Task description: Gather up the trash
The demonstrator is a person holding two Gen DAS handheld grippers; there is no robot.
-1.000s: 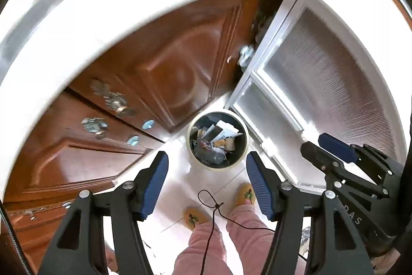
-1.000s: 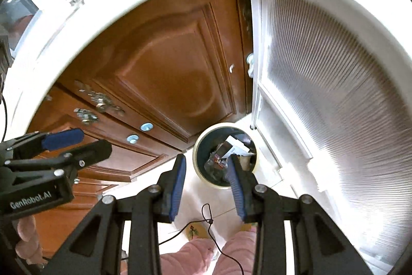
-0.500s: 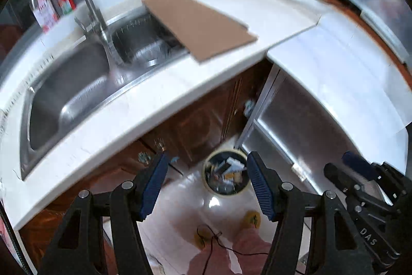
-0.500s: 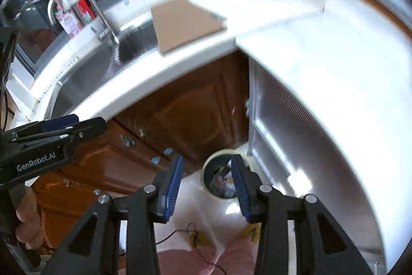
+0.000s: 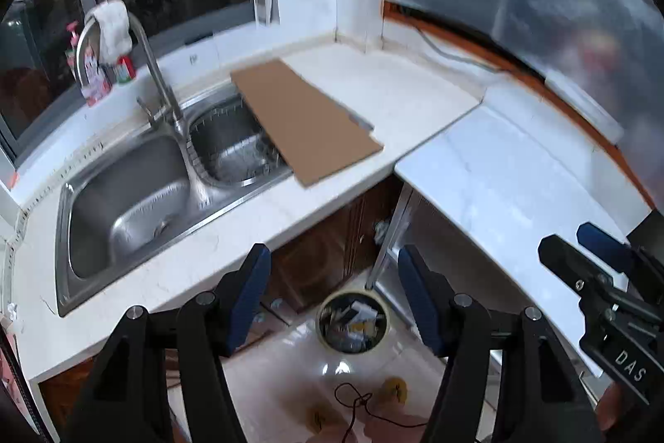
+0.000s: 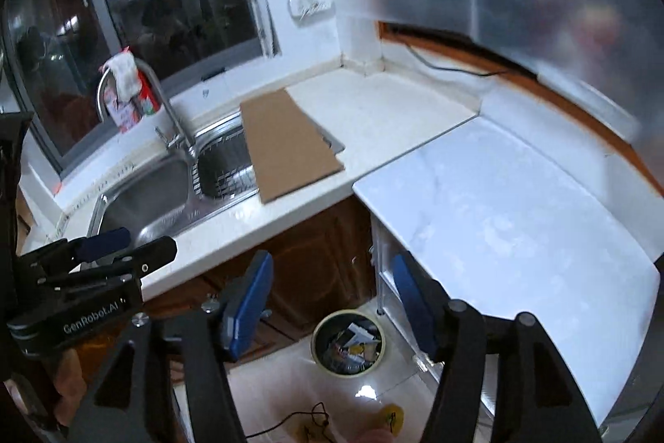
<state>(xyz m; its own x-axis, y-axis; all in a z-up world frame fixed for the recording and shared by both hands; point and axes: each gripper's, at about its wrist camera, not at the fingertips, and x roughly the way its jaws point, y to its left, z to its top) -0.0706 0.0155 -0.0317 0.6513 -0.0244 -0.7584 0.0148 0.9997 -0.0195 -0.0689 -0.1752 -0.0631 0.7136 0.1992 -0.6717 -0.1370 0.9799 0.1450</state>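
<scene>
- Left tool [image 5: 334, 279] held high above the floor; blue pads spread wide, nothing between them; seen from the side in the right wrist view [image 6: 124, 254], low at left
- Right tool [image 6: 332, 285] likewise spread, empty; seen in the left wrist view [image 5: 581, 256] at lower right, level with the marble slab
- Round trash bin [image 5: 352, 326] on the pale tiled floor, below both tools, close to the dark wooden cabinet doors [image 5: 328, 256]; filled with mixed paper and wrappers [image 6: 352, 343], individual pieces too small to identify
- Flat brown cardboard sheet [image 5: 303, 119] on the white counter [image 5: 398, 98]; one long edge overhanging the smaller right sink basin [image 5: 232, 148]
- Double steel sink; curved faucet [image 5: 153, 69] with white cloth [image 5: 112, 28] draped over the top
- White marble slab [image 6: 498, 202] at right, adjoining the counter
- Yellow slippers [image 5: 394, 389] and thin black cable [image 5: 357, 405] on floor beneath
</scene>
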